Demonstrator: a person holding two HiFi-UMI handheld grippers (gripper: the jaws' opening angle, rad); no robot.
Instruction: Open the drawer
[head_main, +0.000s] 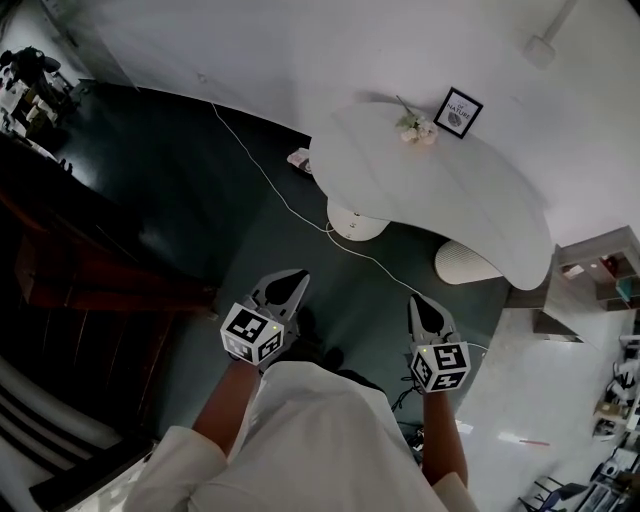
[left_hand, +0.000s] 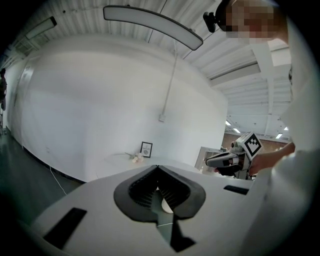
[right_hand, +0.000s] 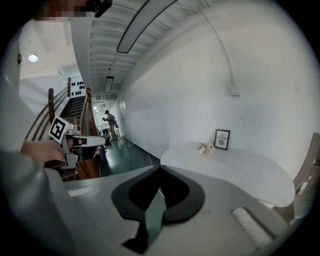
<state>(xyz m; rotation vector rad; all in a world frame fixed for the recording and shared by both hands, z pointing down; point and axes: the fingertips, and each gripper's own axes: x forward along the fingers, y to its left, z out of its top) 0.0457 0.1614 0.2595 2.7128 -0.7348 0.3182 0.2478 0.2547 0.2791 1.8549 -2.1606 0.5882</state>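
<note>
I hold my left gripper and right gripper low at the lower centre of the head view, over the dark floor. Both have their fingers closed tip to tip on nothing (no sense spreading them with nothing in reach). I can find no drawer in any view. The white surface at upper right carries only flowers and a framed picture. My guess is the shelf unit at the right edge.
</note>
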